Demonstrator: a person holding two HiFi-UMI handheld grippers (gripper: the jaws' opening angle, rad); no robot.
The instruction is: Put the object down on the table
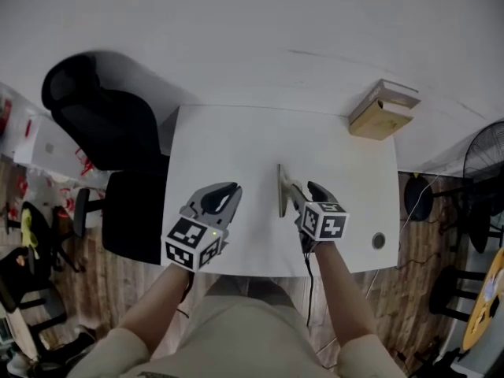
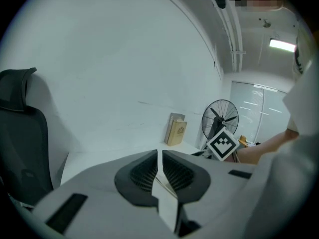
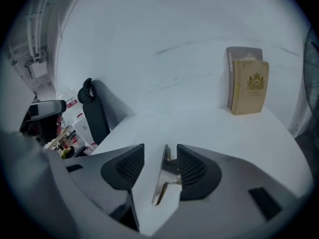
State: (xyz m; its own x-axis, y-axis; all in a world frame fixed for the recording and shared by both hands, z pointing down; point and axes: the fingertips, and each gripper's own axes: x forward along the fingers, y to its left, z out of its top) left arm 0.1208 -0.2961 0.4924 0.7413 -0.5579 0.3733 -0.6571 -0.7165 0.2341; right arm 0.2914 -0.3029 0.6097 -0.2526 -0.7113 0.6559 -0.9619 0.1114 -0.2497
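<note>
Left gripper (image 1: pixel 228 189): mine, closed, its jaw tips together and nothing seen between them; it hangs over the near edge of the table (image 1: pixel 236 136), left of the middle.
Right gripper (image 1: pixel 304 192): mine, jaws wide apart, not clamping.
Metal object (image 1: pixel 281 191): thin plate standing on edge between the right gripper's jaws. It leans against one pad, with a clear gap to the other. It sits about midway along the table, nearer the near edge than the far one. I cannot tell whether its lower edge bears on the table.
Step in hand: release, by my judgement; the grip is off.
Next move: confirm the plate rests on the table, then draw the jaws straight back without snagging it.
Box (image 1: pixel 383 109): far right corner, well apart.
</note>
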